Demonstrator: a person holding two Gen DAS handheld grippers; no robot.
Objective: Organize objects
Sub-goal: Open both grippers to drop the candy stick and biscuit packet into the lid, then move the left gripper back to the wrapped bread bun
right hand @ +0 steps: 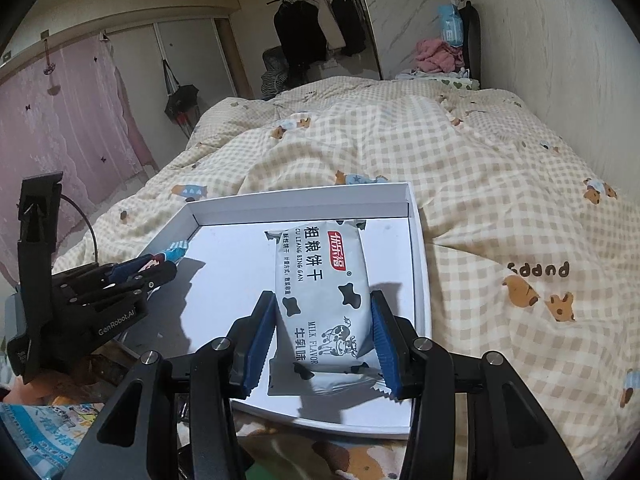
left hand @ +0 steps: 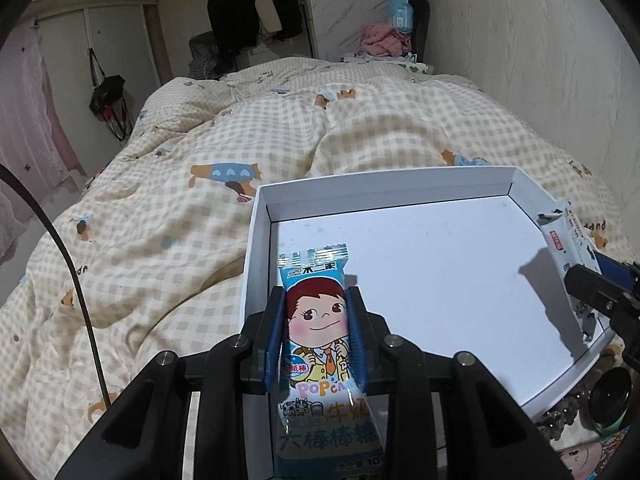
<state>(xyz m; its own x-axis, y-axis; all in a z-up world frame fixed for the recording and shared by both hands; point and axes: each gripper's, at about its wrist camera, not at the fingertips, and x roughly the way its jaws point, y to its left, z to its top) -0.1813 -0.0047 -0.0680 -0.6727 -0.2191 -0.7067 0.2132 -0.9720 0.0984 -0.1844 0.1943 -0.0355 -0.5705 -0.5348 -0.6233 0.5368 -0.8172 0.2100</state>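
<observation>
A white shallow tray (left hand: 256, 240) lies on the bed. My left gripper (left hand: 316, 300) is shut on a blue lollipop packet (left hand: 316, 320) printed with a cartoon girl, held upright over the tray's left side. My right gripper (right hand: 322, 300) is shut on a white cow-spotted biscuit packet (right hand: 320, 280), held over the right half of the tray (right hand: 304, 196). The left wrist view shows the right gripper (left hand: 592, 292) and the biscuit packet (left hand: 568, 240) at the tray's right edge. The right wrist view shows the left gripper (right hand: 160, 270) at the left with the lollipop packet's tip (right hand: 176, 248).
A checked quilt (left hand: 160, 220) with dog prints covers the bed around the tray. More snack packets (right hand: 48, 432) lie at the near edge, beside a round dark object (left hand: 608, 396). A black cable (left hand: 80, 300) hangs at the left. A wall runs along the bed's right side.
</observation>
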